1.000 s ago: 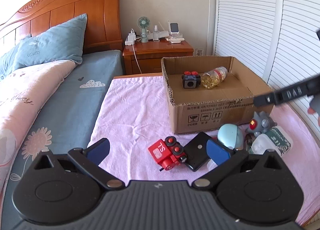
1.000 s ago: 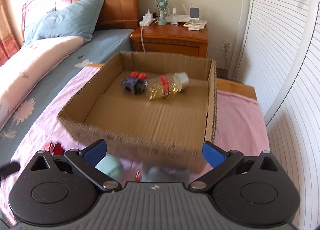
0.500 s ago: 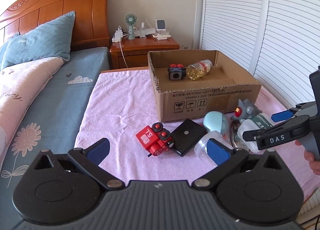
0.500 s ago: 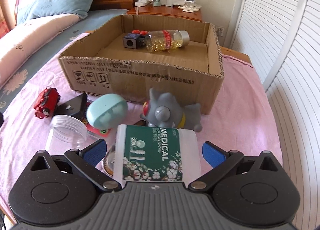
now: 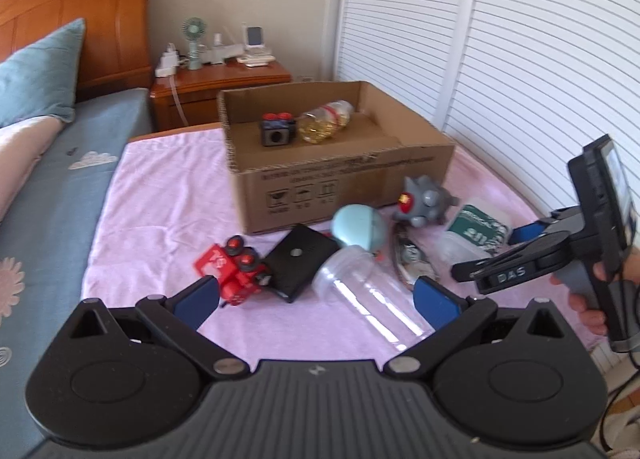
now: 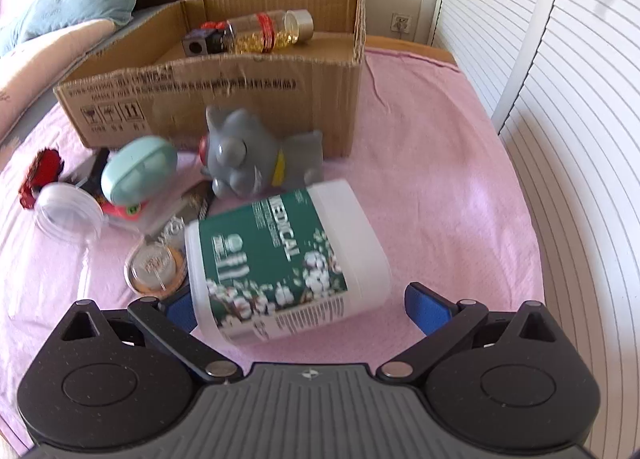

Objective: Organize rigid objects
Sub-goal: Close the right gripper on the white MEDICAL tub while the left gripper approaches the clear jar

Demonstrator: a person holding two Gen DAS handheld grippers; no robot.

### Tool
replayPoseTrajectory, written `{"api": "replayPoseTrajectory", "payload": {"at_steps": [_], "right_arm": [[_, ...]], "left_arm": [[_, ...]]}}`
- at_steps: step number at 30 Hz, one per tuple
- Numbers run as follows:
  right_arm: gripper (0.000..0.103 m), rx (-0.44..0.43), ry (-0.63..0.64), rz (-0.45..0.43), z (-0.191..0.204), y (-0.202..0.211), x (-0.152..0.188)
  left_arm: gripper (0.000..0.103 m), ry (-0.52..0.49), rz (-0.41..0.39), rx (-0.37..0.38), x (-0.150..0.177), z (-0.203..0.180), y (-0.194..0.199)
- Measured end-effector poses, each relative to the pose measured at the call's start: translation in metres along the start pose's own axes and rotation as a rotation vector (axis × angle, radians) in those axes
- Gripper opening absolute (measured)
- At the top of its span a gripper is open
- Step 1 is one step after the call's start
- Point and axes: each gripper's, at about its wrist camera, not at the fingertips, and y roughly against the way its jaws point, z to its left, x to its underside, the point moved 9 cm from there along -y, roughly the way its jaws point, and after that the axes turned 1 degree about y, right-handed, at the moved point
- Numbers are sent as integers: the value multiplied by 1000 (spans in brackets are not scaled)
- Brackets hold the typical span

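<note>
A cardboard box (image 5: pixel 352 175) (image 6: pixel 224 91) on a pink cloth holds a black cube toy (image 5: pixel 276 131) and a capsule bottle (image 5: pixel 324 125) (image 6: pixel 268 33). In front lie a red toy train (image 5: pixel 230 269), a black pad (image 5: pixel 298 261), a clear cup (image 5: pixel 368 291), a teal egg case (image 5: pixel 358 227) (image 6: pixel 138 169), a grey figure (image 5: pixel 426 201) (image 6: pixel 248 155) and a white medical jar (image 5: pixel 476 231) (image 6: pixel 280 263). My left gripper (image 5: pixel 316 301) is open above the train and cup. My right gripper (image 6: pixel 308 307) is open around the lying jar.
A round clear container (image 6: pixel 154 267) and a flat packet (image 6: pixel 180 215) lie left of the jar. White louvered doors (image 5: pixel 520 59) stand at the right. A wooden nightstand (image 5: pixel 224 87) with a small fan is behind the box. The bed with a blue pillow (image 5: pixel 36 75) lies left.
My right gripper has dropped from above the box and closed in on the medical jar, which now sits tilted between its fingers. My left gripper has pulled back and turned right.
</note>
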Motion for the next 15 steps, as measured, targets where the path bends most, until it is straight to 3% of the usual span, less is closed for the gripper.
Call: {"api": "replayPoseTrajectory", "payload": {"at_steps": [5,15], "right_arm": [[103,-10,21,-21,2,1,3],[103,-19,35,-57,3,3,6]], "left_arm": [[102,-14,30,115,-5,-19,-17],[102,-39,99,203,-18,-35,-72]]}}
